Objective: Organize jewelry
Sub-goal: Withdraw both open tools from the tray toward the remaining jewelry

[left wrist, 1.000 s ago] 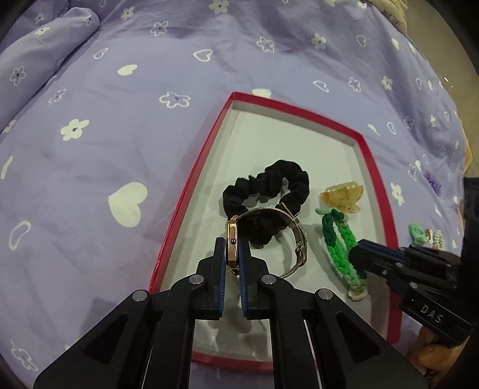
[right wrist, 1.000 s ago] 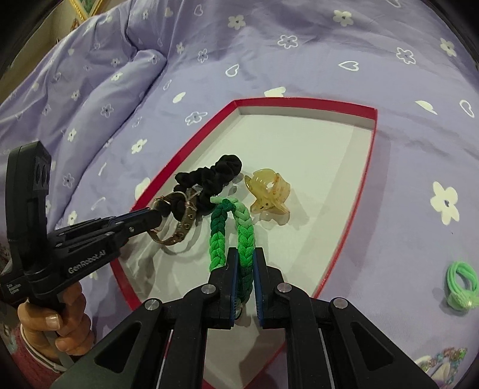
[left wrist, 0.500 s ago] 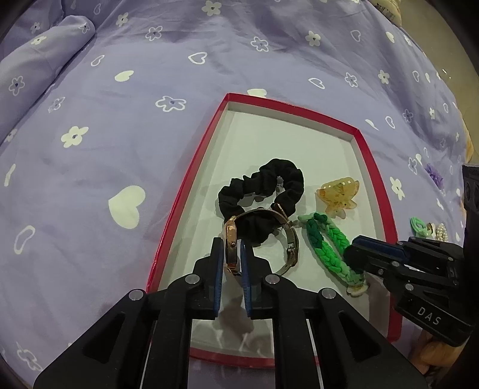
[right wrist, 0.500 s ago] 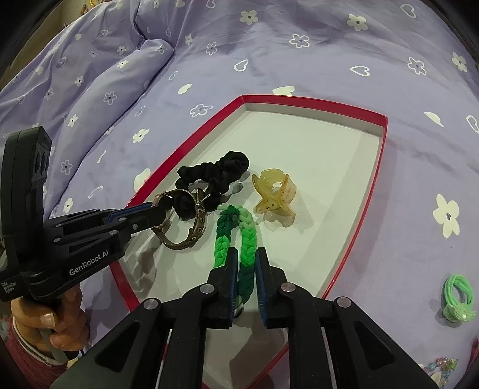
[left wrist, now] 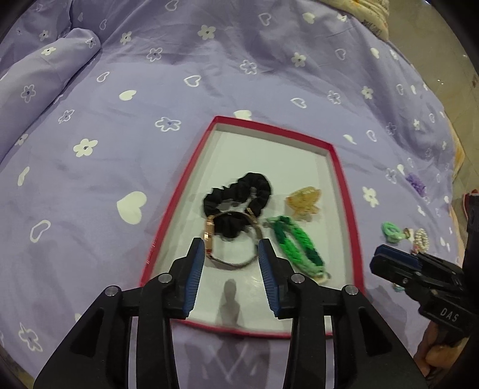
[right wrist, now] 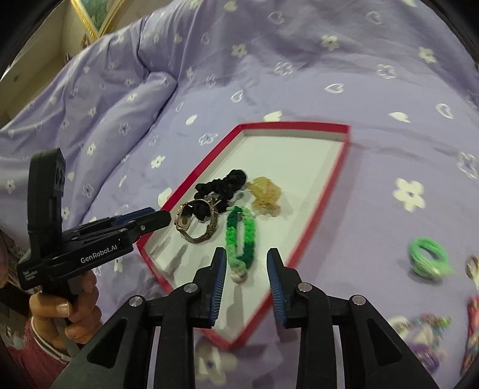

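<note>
With jaws just opened and gripping nothing: left tool (left wrist: 231,250) over watch (left wrist: 230,239), right tool (right wrist: 245,259) over braided bracelet (right wrist: 241,239), both in tray (left wrist: 344,191); green hair tie (right wrist: 428,258) on bed, nearer right tool.

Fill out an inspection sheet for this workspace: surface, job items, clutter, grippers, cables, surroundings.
Surface: purple bedspread with white hearts and flowers.
Job's things: red-rimmed tray holds black scrunchie, gold watch, green braided bracelet, amber hair claw.
Clutter: green hair tie, pearl piece and purple item lie on the bedspread outside the tray.
Grippers: left gripper and right gripper have just been opening; both open, holding nothing.
Cables: nothing seen.
Surroundings: picture frame upper left in the right wrist view.
</note>
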`<state>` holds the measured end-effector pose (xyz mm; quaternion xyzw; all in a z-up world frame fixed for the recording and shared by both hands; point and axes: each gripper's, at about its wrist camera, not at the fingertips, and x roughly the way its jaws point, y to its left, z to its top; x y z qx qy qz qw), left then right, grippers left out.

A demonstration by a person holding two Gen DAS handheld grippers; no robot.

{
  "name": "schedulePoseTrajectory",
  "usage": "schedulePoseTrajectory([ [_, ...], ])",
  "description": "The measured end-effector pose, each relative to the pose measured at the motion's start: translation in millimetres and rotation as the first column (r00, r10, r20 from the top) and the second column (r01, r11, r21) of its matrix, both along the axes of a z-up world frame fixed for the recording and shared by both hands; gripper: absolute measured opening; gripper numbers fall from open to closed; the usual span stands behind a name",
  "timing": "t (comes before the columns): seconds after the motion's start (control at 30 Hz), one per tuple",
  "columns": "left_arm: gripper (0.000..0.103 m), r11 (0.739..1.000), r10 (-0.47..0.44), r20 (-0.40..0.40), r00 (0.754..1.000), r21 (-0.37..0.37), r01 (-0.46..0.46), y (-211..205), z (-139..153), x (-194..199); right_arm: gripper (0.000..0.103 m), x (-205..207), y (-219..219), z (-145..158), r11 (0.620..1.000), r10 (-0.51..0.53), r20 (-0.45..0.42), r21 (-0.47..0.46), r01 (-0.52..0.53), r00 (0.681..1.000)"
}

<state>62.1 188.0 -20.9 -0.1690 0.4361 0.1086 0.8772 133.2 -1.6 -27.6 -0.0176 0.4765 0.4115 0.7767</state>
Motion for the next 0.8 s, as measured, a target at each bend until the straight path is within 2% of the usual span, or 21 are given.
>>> schedulePoseTrajectory([
  [0.17, 0.036, 0.999, -0.044, 0.018, 0.999, -0.019, 0.044, -24.2, 9.3, -4.9, 0.032, -5.9, -39.4, 8.1, 0.997, -0.065, -0.003, 0.029, 0.065, 0.998],
  [0.37, 0.036, 0.989, -0.143, 0.025, 0.989, -0.015, 0.144, -68.7, 16.9, -0.6, 0.032, -10.7, -88.2, 12.1, 0.987, -0.153, -0.006, 0.044, 0.153, 0.988],
  [0.67, 0.037, 0.963, -0.269, 0.003, 0.963, -0.007, 0.269, -130.3, 13.3, 11.7, 0.032, -19.2, -164.8, 13.6, 0.957, -0.288, 0.003, 0.051, 0.287, 0.958],
  [0.8, 0.038, 0.953, -0.304, -0.008, 0.953, -0.006, 0.304, -148.2, 10.5, 17.7, 0.032, -21.6, -200.2, 8.1, 0.934, -0.356, -0.007, 0.042, 0.356, 0.934],
])
